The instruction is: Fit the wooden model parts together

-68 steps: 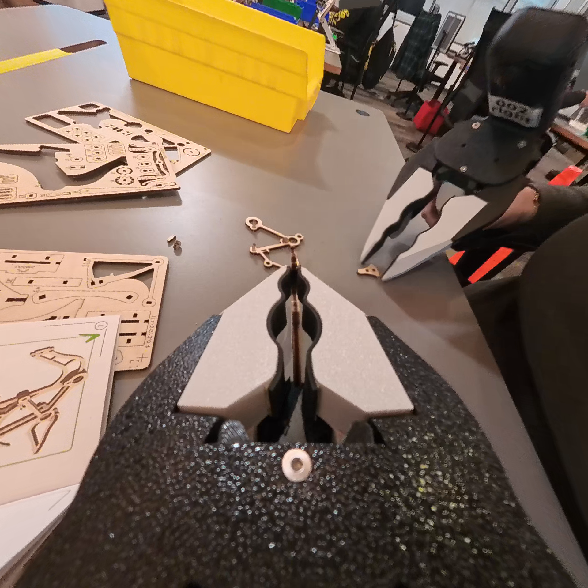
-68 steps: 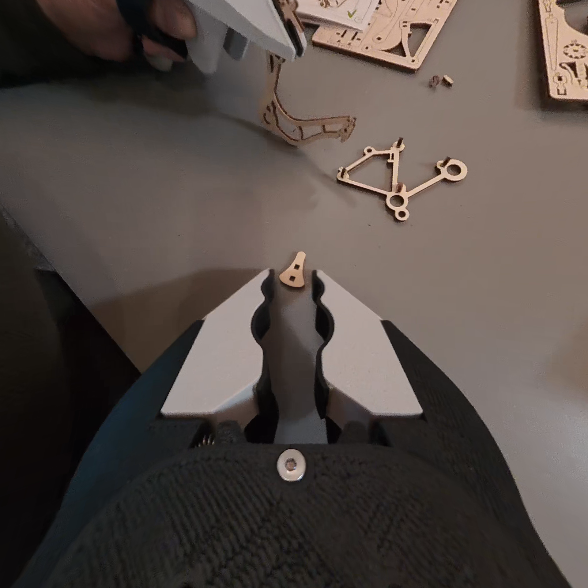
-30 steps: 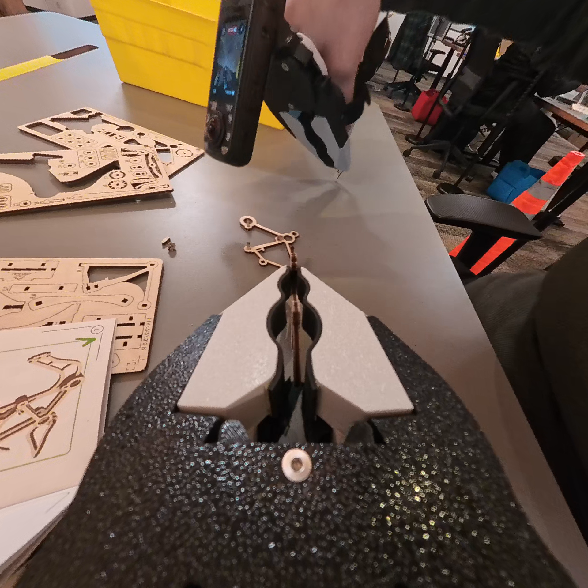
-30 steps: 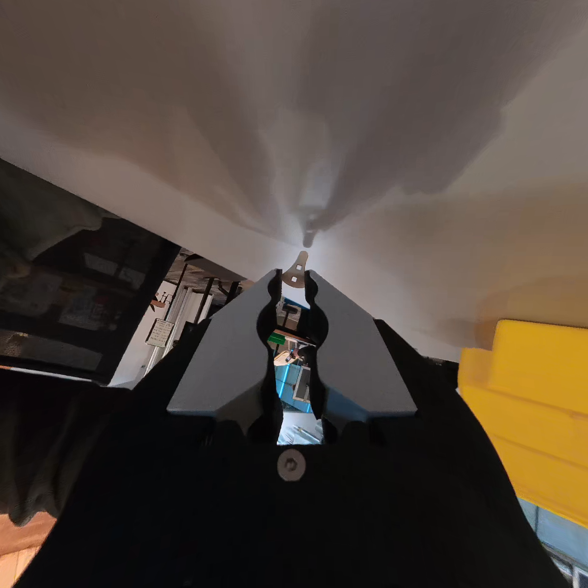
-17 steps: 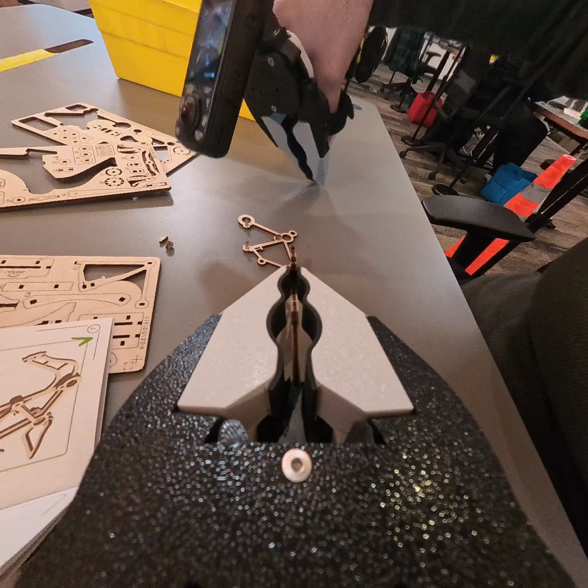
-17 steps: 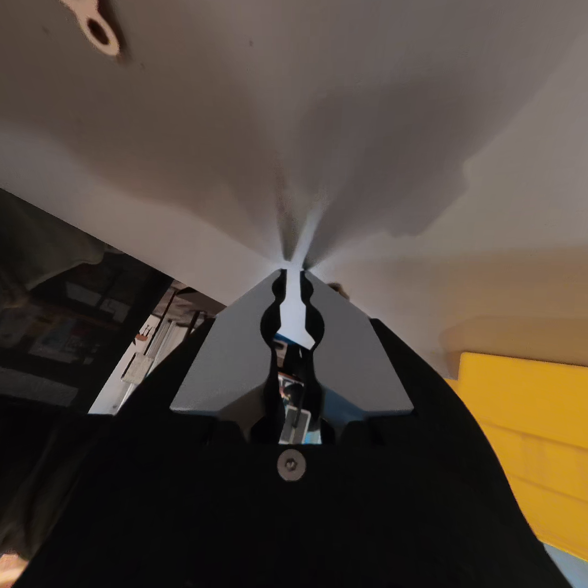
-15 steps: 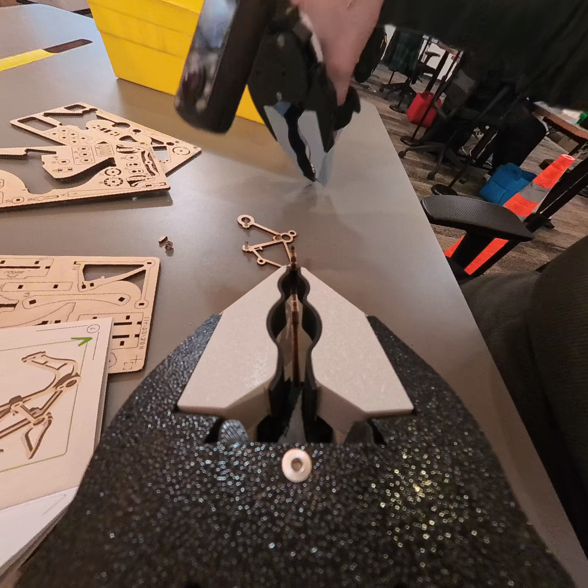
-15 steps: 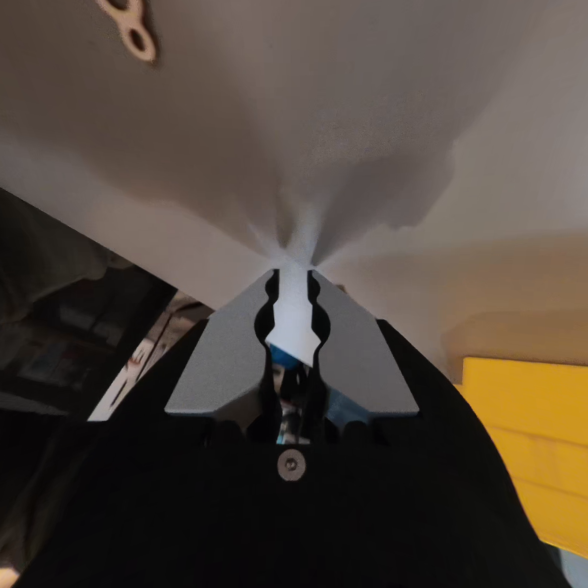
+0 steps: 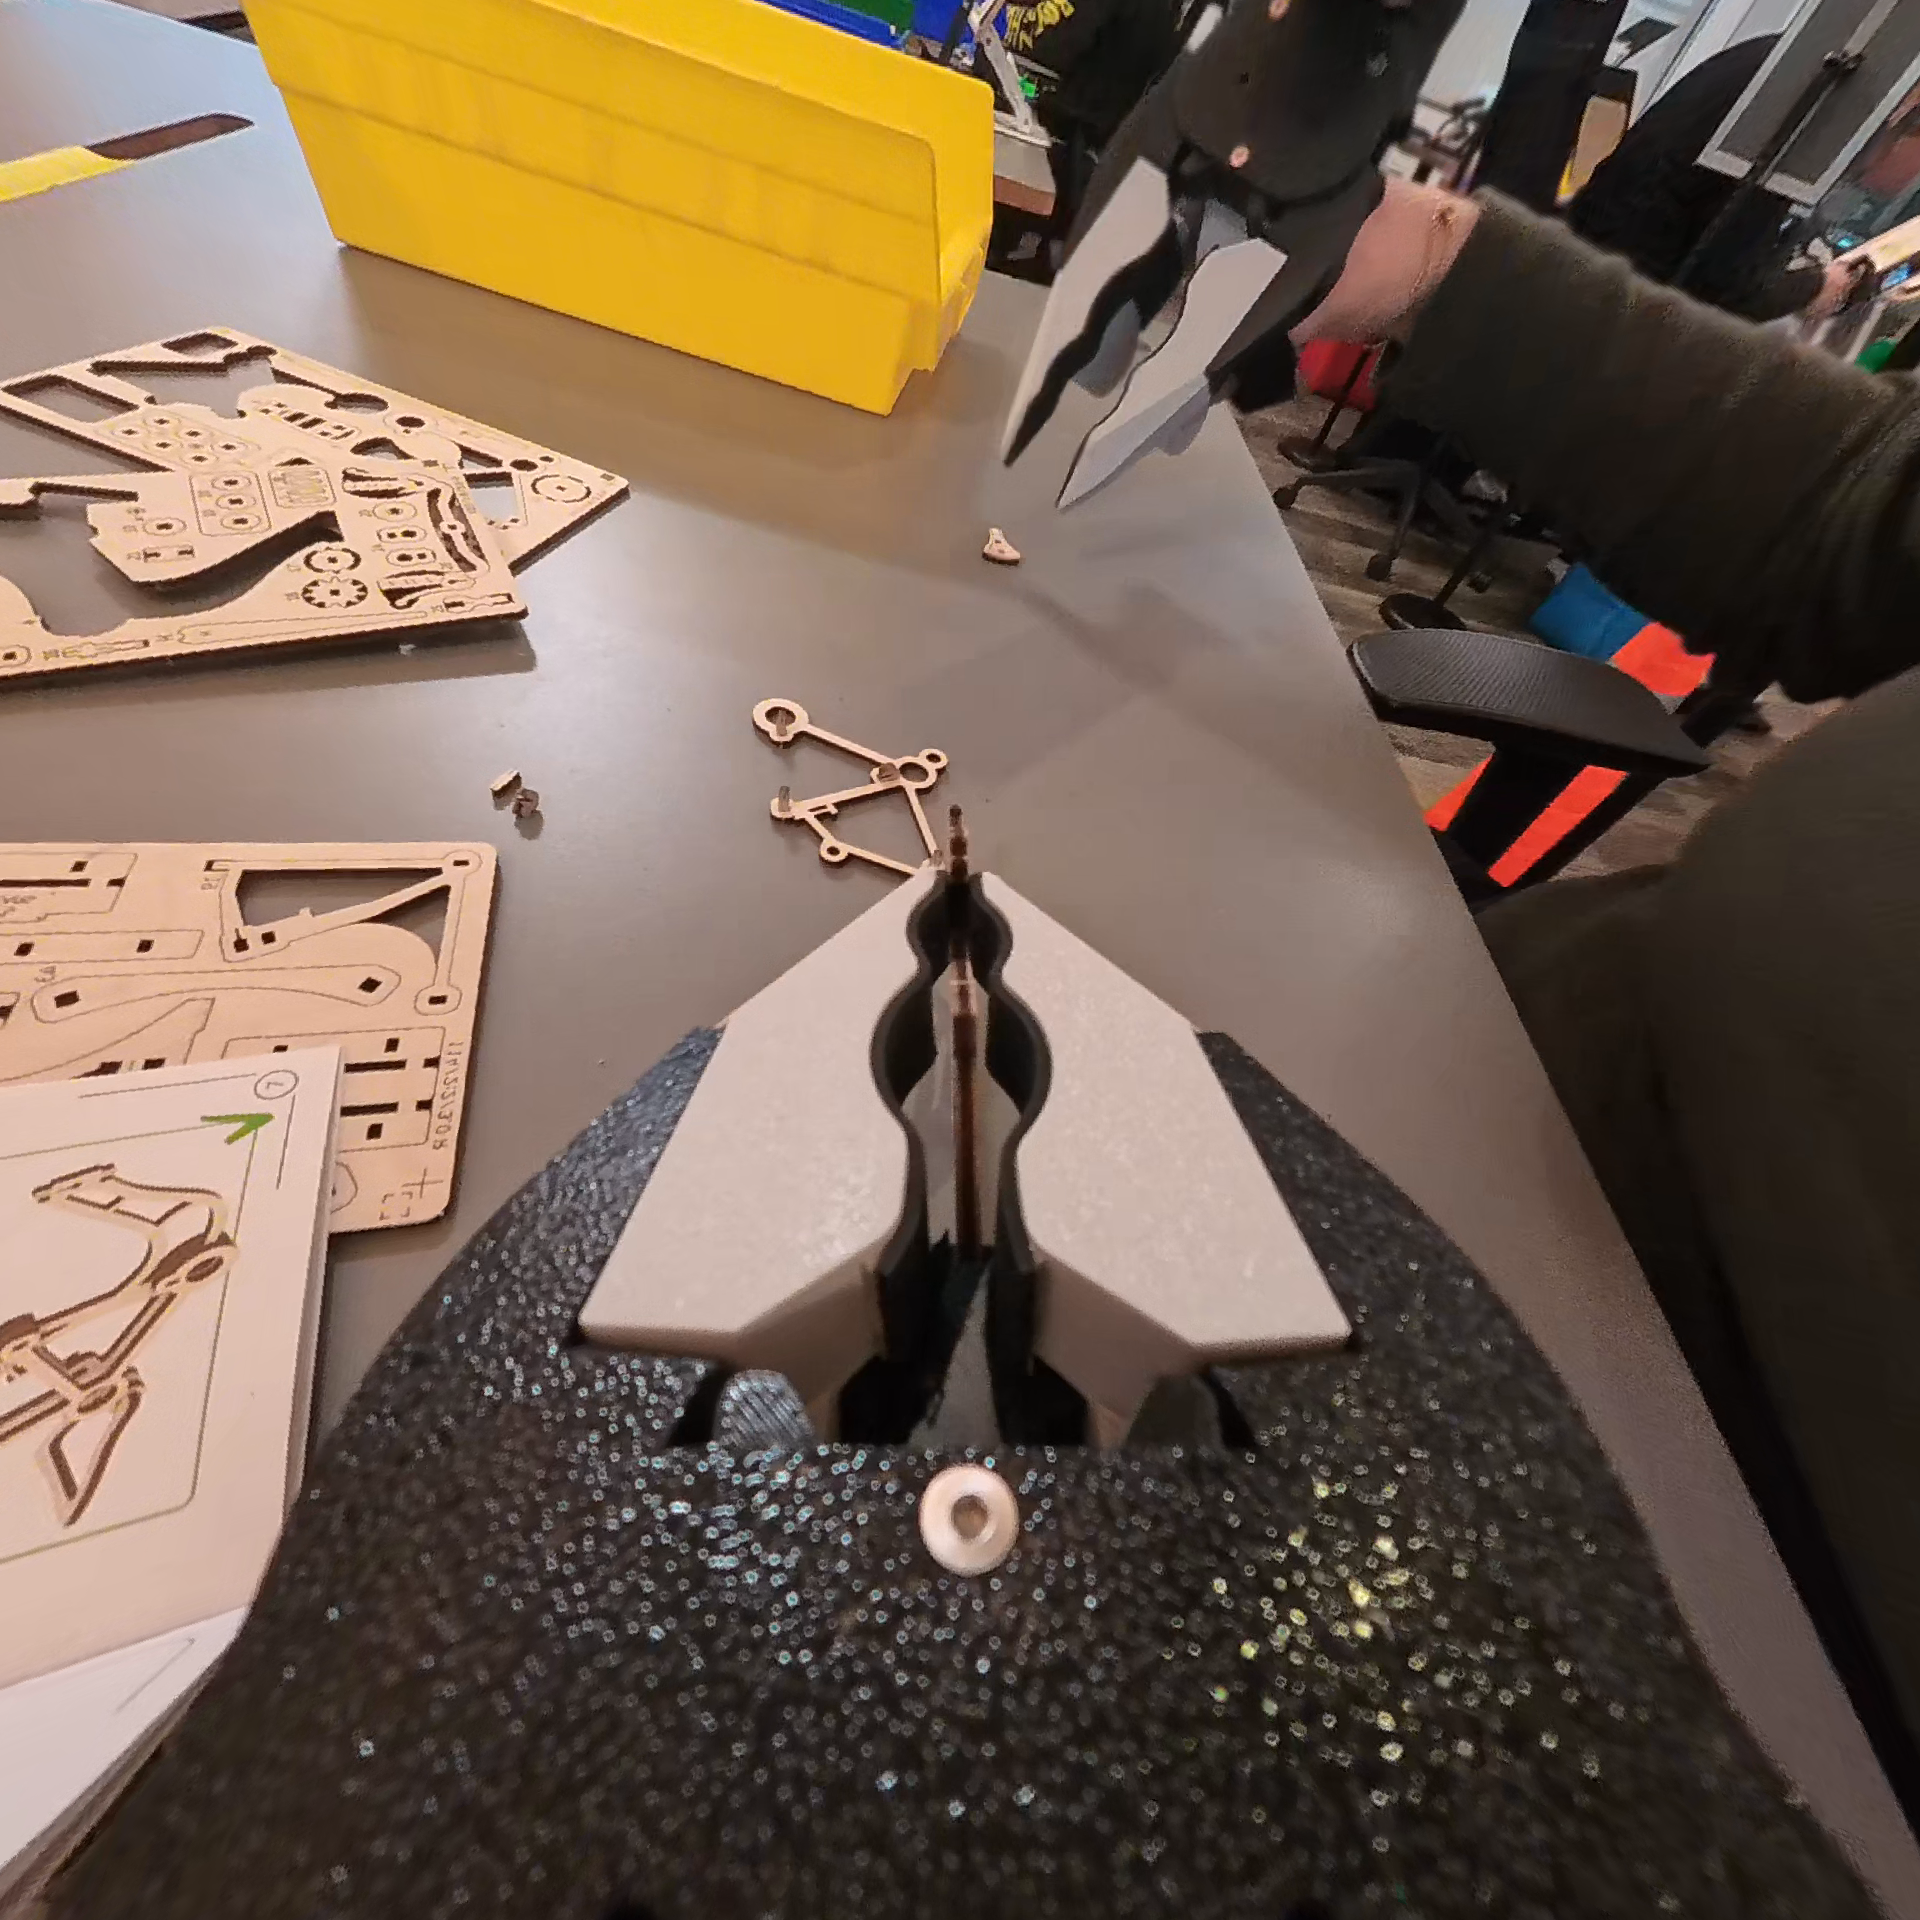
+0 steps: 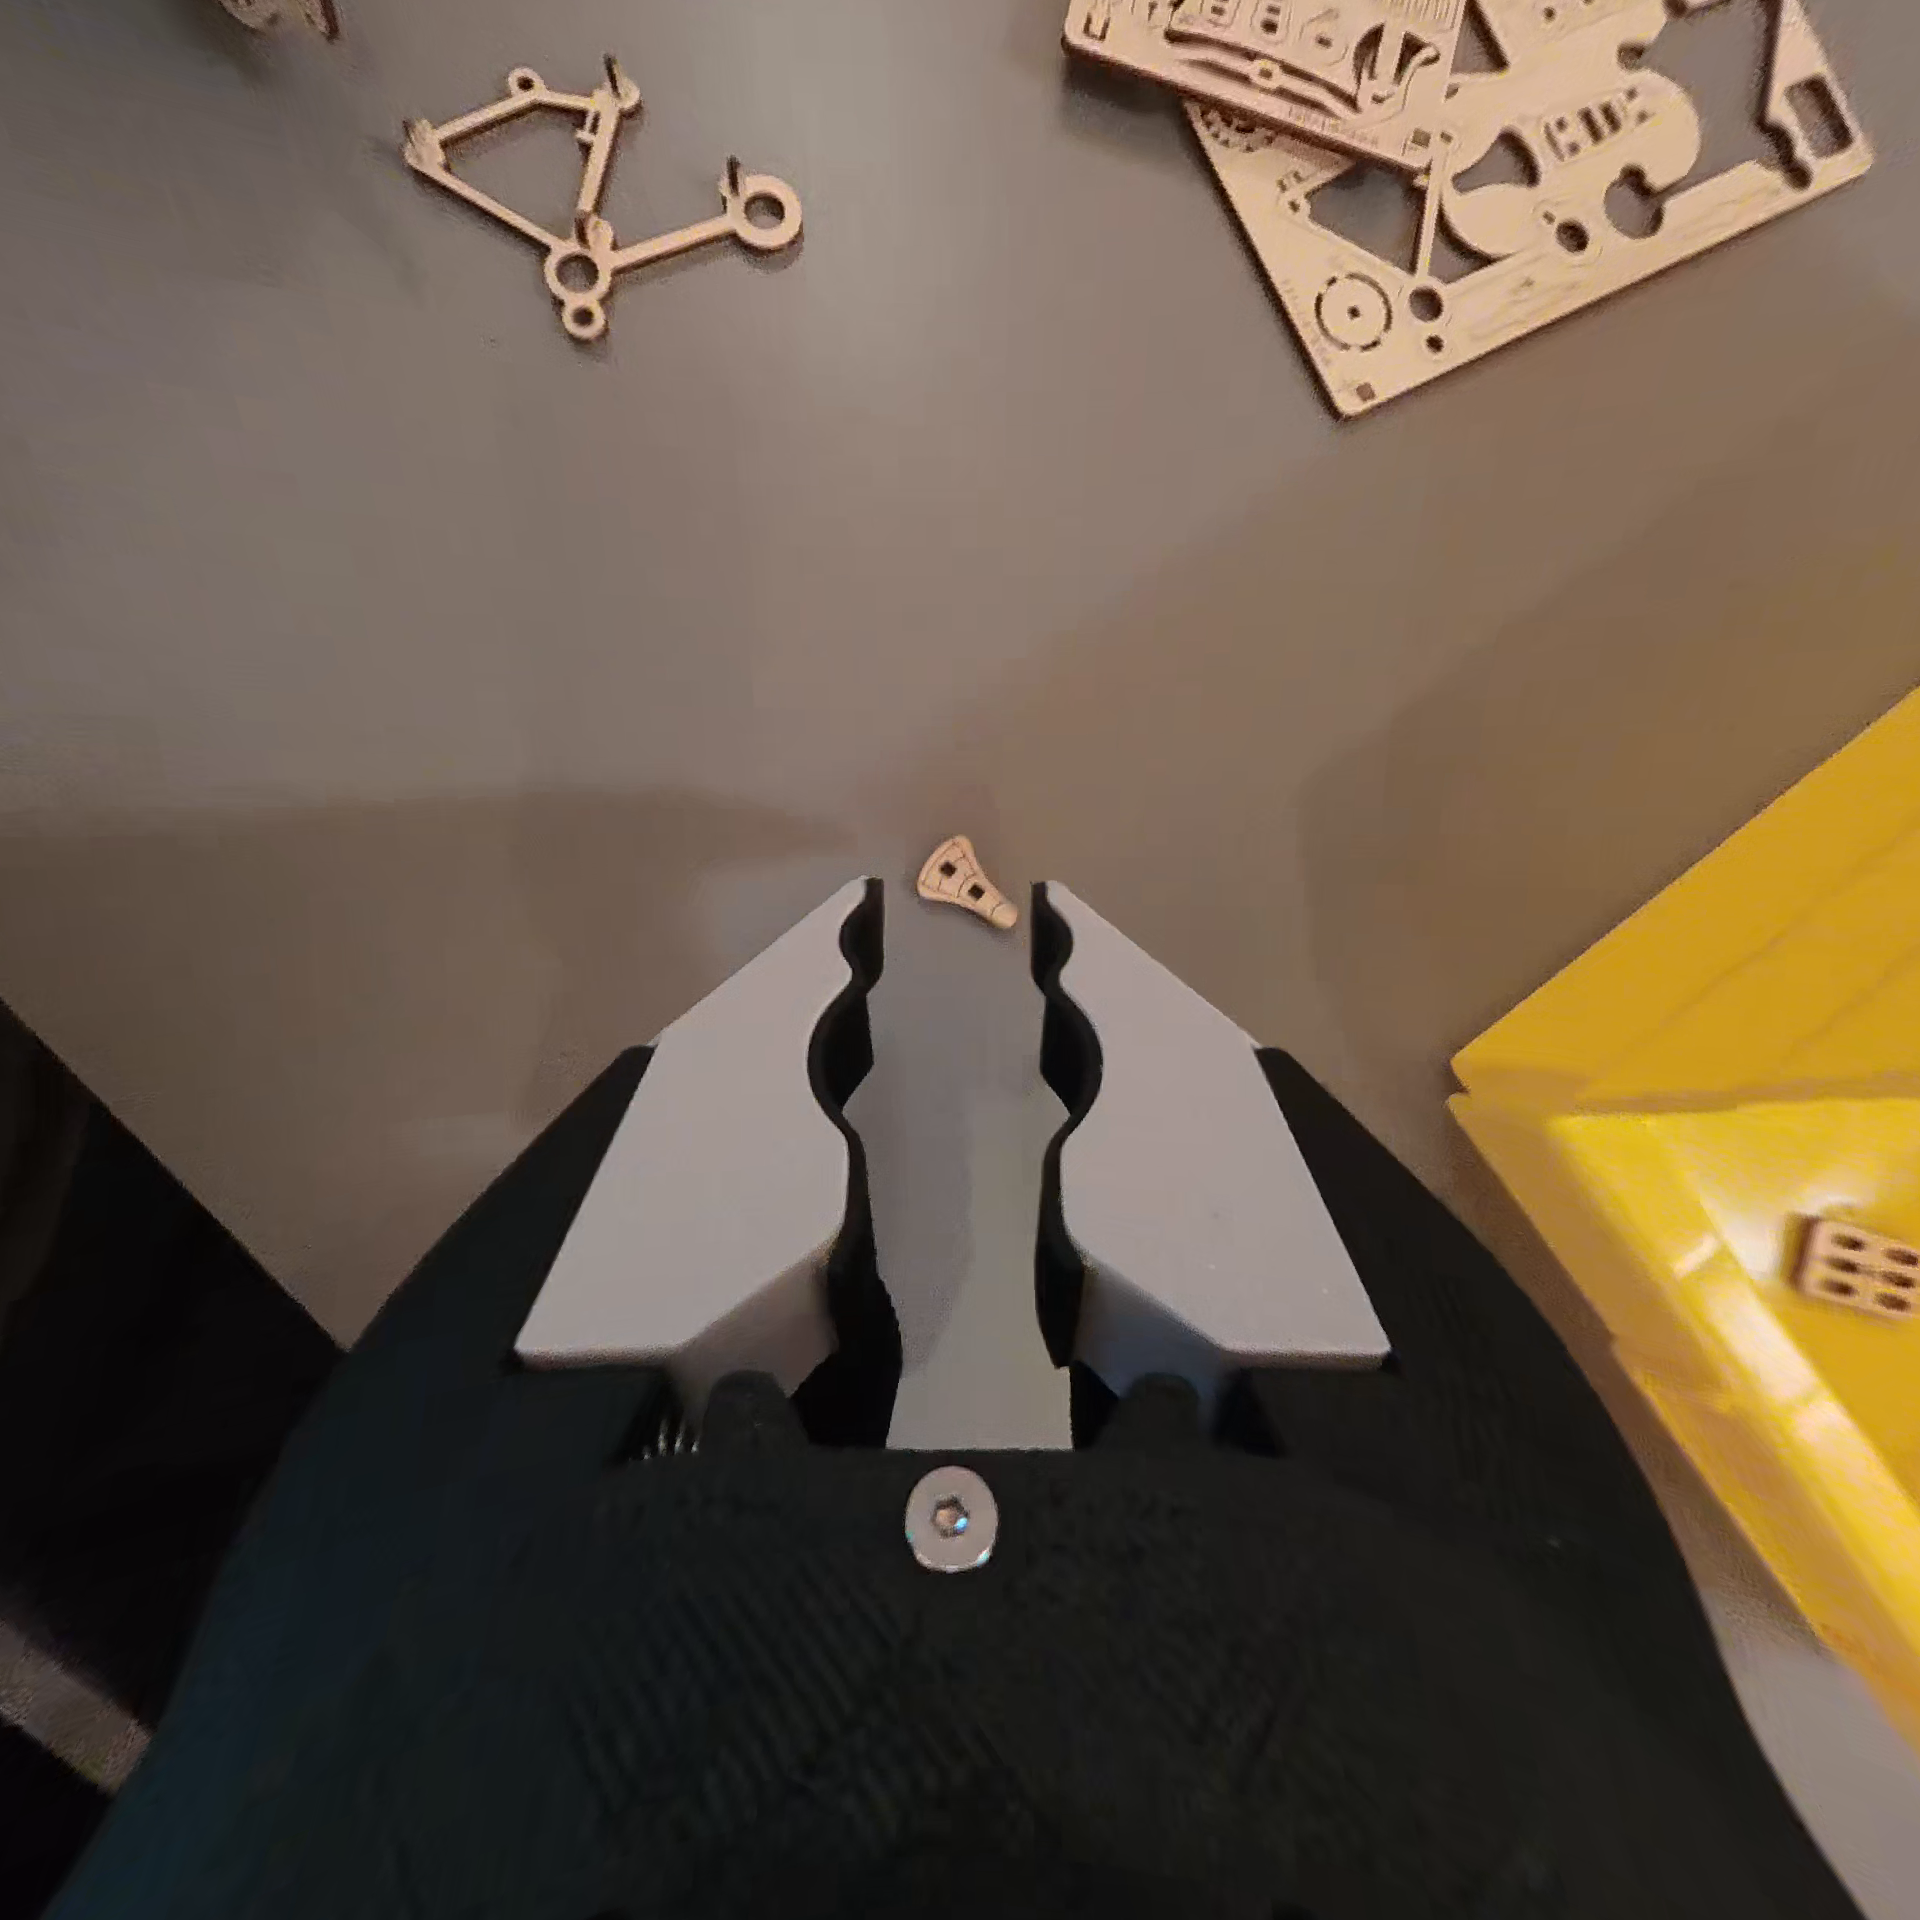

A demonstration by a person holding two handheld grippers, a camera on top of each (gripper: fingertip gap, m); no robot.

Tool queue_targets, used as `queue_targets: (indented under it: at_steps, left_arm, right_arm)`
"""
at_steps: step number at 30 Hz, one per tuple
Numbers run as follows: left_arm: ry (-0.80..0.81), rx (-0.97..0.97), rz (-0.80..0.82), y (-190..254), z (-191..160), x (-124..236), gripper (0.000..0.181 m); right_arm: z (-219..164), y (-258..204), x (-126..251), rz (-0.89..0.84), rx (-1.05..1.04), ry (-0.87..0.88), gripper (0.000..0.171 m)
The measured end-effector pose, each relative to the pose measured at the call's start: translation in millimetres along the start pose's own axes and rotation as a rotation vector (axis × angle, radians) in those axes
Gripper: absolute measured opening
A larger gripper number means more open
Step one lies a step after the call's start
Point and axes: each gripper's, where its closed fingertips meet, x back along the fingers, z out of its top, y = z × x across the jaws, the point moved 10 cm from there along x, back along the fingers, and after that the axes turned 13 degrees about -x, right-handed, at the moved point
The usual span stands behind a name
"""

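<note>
My left gripper (image 9: pixel 957 878) is shut on a thin flat wooden piece (image 9: pixel 962 1049), held edge-on just above the grey table. A jointed wooden linkage (image 9: pixel 868 795) lies on the table just ahead of it, also in the right wrist view (image 10: pixel 592 203). My right gripper (image 10: pixel 956 894) is open and empty, raised above the table; it shows in the left wrist view (image 9: pixel 1049 457) near the far right edge. A small fan-shaped wooden piece (image 10: pixel 966 883) lies flat on the table below its tips, also in the left wrist view (image 9: pixel 1000 545).
Laser-cut wooden sheets (image 9: pixel 239 499) (image 9: pixel 229 977) lie at left, also in the right wrist view (image 10: pixel 1507 177). An instruction booklet (image 9: pixel 135 1299) is at near left. A yellow bin (image 9: pixel 644 177) stands at the back; it holds a small wooden part (image 10: pixel 1855 1273). The table edge (image 9: pixel 1382 748) runs along the right. The left gripper's tips are roughly 25 centimeters from the right gripper's. It is some 9 centimeters from my left tips to the jointed wooden linkage (image 9: pixel 868 795). It turns up in the right wrist view (image 10: pixel 582 215) as well.
My right gripper has opened and let go of the small fan-shaped piece, which now lies on the table. It has lifted and swung away to the right. My left gripper has stayed put.
</note>
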Motion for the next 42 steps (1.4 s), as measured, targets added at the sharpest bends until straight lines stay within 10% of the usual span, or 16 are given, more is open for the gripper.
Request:
queue_targets:
  at_steps: [26,42]
  left_arm:
    - [0.008,0.006,-0.032,0,0,0,0.0]
    - [0.002,0.026,-0.032,-2,-1,-1,0.0]
  right_arm:
    - [-23,23,-20,0.321,0.038,0.063,0.027]
    - [-31,16,-21,0.158,0.043,0.172,0.008]
